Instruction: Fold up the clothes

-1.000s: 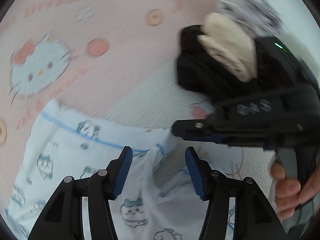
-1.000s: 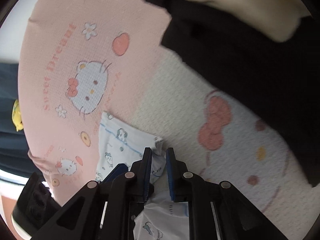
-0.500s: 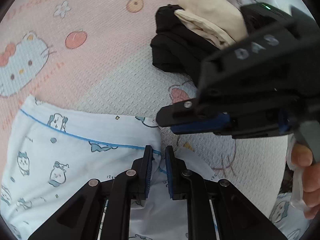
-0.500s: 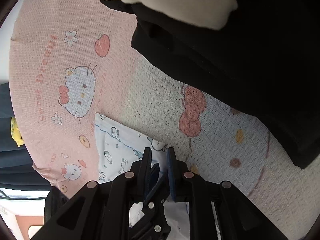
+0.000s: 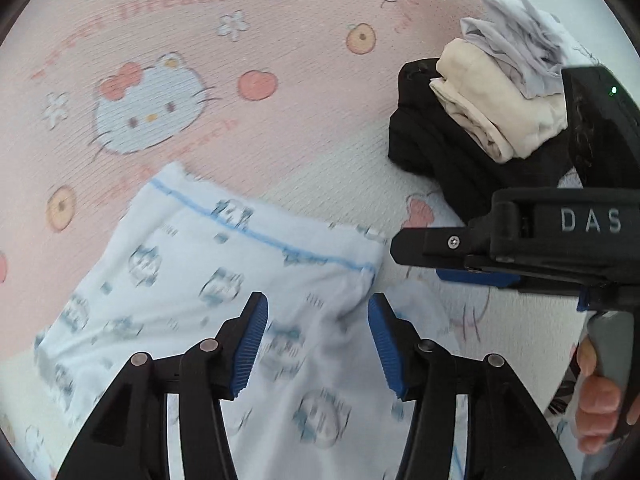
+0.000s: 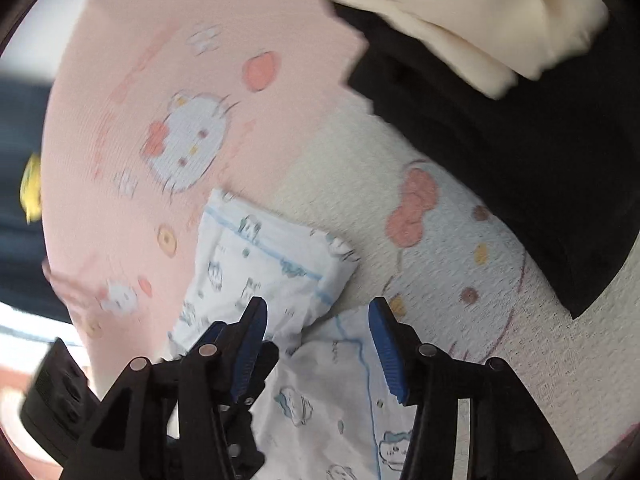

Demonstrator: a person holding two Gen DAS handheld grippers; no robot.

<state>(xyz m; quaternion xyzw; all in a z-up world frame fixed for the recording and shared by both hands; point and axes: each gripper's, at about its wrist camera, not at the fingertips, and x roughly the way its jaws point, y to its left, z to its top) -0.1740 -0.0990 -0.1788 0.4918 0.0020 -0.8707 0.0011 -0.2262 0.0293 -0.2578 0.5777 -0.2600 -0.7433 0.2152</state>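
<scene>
Bedding: pink and cream waffle-knit blanket with cartoon cat prints (image 5: 192, 80), spread flat.
Garment: white cotton garment with blue piping and small cartoon prints (image 5: 224, 280), partly folded on the blanket, under both grippers.
Pile: black folded garment (image 5: 452, 160) carrying a cream folded garment (image 5: 492, 112), beyond the white one.
Left gripper (image 5: 316, 330): fingers spread apart, holding nothing.
Right gripper (image 6: 318, 332): fingers spread apart, empty, above the garment.
</scene>
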